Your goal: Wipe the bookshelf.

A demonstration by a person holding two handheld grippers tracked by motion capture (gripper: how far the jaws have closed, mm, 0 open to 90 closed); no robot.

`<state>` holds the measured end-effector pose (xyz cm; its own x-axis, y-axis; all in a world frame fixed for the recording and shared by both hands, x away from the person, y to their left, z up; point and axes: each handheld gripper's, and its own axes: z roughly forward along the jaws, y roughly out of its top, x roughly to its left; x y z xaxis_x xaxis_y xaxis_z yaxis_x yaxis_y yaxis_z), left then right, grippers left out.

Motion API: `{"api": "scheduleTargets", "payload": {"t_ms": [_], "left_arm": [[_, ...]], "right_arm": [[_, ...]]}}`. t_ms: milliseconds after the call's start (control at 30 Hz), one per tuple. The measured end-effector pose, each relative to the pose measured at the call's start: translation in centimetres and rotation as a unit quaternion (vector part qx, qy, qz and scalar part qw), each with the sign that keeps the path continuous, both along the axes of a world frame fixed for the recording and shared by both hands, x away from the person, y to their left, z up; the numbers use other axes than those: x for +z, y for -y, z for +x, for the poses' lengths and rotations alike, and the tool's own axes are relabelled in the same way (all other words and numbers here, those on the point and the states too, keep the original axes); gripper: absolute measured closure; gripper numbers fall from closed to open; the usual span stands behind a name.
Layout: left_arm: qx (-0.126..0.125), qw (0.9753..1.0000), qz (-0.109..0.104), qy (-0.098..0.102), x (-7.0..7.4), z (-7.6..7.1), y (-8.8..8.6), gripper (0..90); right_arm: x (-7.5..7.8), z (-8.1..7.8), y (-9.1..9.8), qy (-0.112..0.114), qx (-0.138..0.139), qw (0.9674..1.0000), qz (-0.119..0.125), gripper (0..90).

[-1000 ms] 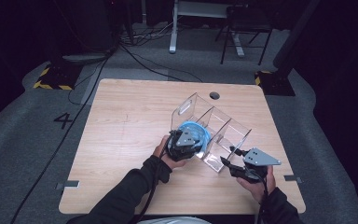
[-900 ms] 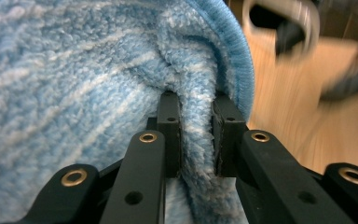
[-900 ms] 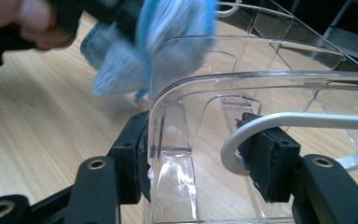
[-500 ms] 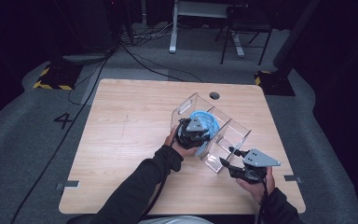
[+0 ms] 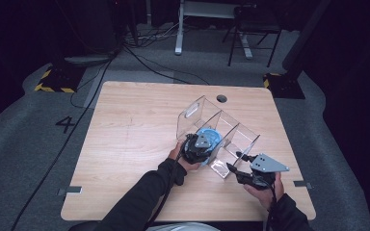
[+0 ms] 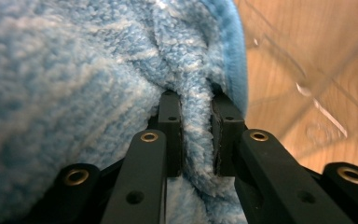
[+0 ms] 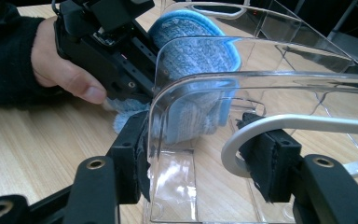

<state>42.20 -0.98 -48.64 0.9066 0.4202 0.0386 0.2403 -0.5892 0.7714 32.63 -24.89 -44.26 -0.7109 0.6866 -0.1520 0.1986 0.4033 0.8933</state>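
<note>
Gripping the near end of a clear acrylic divider rack (image 5: 221, 132), the right gripper (image 5: 236, 169) sits at the table's (image 5: 135, 125) near right; in the right gripper view its jaws stand either side of two of the rack's walls, left pad pressed on the outer wall, right pad against the rounded edge of the next wall, so it looks clamped on the rack (image 7: 205, 88). Just left of it the left gripper (image 5: 203, 147) is clenched on a fold of blue fluffy cloth (image 6: 98, 65), pads squeezing the pile. Cloth (image 5: 211, 137) sits inside the rack's left-hand slot, bunched, standing on edge between the walls, rounded top up. Rack's long axis runs diagonally, near right to far left; slots open upward. Person's hand (image 7: 60, 65) wraps the left gripper. Beyond the table, grey floor with cables (image 5: 139, 57)
</note>
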Motion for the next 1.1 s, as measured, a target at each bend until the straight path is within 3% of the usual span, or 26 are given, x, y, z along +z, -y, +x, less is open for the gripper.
{"api": "scheduleTargets", "payload": {"t_ms": [133, 233, 300, 400, 467, 567, 700, 867, 900, 933, 967, 1033, 1100], "left_arm": [[-0.018, 0.9996, 0.02, -0.008, 0.1, -0.9, -1.0, 78.0], [-0.023, 0.9991, 0.035, 0.003, -0.4, -1.9, -2.0, 77.9], [-0.013, 0.9997, 0.021, -0.007, -0.7, -2.1, -2.5, 77.9], [-0.009, 0.9995, 0.03, 0.004, -0.7, -2.3, -2.4, 77.9], [-0.012, 0.9993, 0.036, 0.007, -0.6, -2.3, -2.4, 77.8], [-0.009, 0.9996, 0.027, 0.003, -0.4, -2.2, -2.7, 77.6], [-0.022, 0.9997, -0.007, 0.0, 0.6, -2.4, -3.3, 76.9], [-0.025, 0.9973, -0.065, 0.023, 3.9, -3.2, -4.3, 76.9], [-0.025, 0.9956, -0.085, 0.032, 5.0, -3.5, -4.5, 76.8], [-0.025, 0.9956, -0.085, 0.032, 5.0, -3.5, -4.5, 76.9], [-0.027, 0.9938, -0.102, 0.035, 5.8, -3.8, -4.8, 76.9], [-0.047, 0.9876, -0.141, 0.052, 7.8, -4.8, -4.9, 76.8], [-0.049, 0.9863, -0.149, 0.052, 8.3, -5.1, -4.7, 76.8]], "right_arm": [[0.0, 0.0, 0.1, -0.001, 0.008, 1.0, 0.0, 45.2], [0.0, -0.2, 0.1, 0.001, 0.005, 1.0, -0.001, 44.6], [0.0, -0.3, 0.1, 0.004, 0.004, 0.9999, -0.008, 43.8], [0.1, -0.9, 0.4, 0.014, -0.001, 0.9998, -0.013, 41.5], [0.2, -1.3, 0.9, 0.011, -0.005, 0.9999, -0.01, 39.4], [0.0, -1.5, 1.4, -0.004, -0.003, 1.0, -0.004, 42.3], [0.5, -1.8, 1.2, 0.023, 0.003, 0.9997, -0.001, 43.5], [0.3, -1.4, 0.7, 0.014, 0.002, 0.9999, -0.002, 42.6], [0.3, -1.4, 0.6, 0.015, 0.001, 0.9999, -0.003, 42.3], [0.2, -1.3, 0.5, 0.013, -0.001, 0.9999, -0.001, 43.2], [0.2, -1.3, 0.5, 0.013, -0.001, 0.9999, -0.001, 43.2], [0.2, -1.1, 0.5, 0.011, -0.003, 0.9999, 0.005, 44.7], [0.2, -1.0, 0.5, 0.01, -0.002, 0.9999, 0.006, 44.8]]}}
